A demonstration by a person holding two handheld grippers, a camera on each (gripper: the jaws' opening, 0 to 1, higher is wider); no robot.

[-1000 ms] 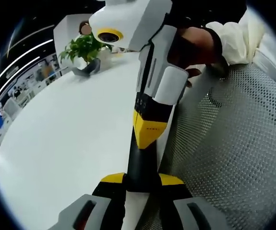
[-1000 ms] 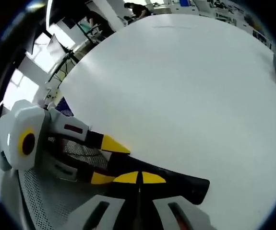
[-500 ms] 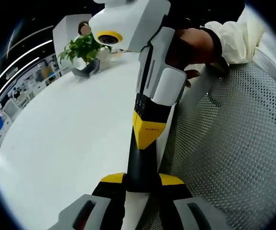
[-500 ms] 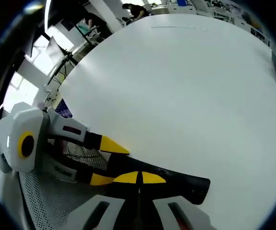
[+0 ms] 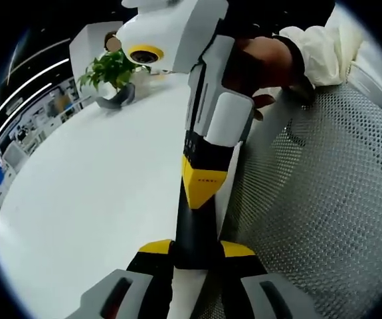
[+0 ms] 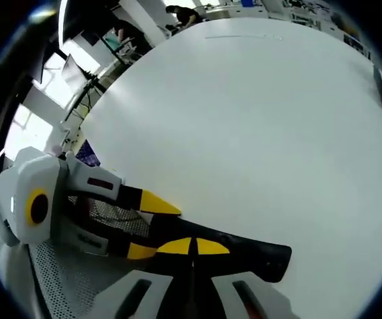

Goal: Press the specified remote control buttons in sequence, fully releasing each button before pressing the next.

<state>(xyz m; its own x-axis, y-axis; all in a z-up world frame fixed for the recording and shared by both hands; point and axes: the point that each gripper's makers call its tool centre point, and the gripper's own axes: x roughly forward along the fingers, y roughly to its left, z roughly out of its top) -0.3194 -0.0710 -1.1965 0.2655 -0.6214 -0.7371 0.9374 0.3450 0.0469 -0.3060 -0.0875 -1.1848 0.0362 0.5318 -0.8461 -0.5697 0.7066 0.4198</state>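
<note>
Now the left gripper (image 5: 195, 258) clamps the black remote control (image 5: 196, 226) at 6 o'clock, over the white table (image 5: 91, 186). Meanwhile the right gripper (image 6: 192, 248), jaws closed together, presses down onto that remote.

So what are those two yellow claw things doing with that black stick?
A person is holding a tool in each hand, and both are working on one black remote control at the edge of a white table. The left tool grips one end of it. The right tool has its yellow tips shut together on top of it, as if pressing a button. A potted plant sits farther back.
</note>
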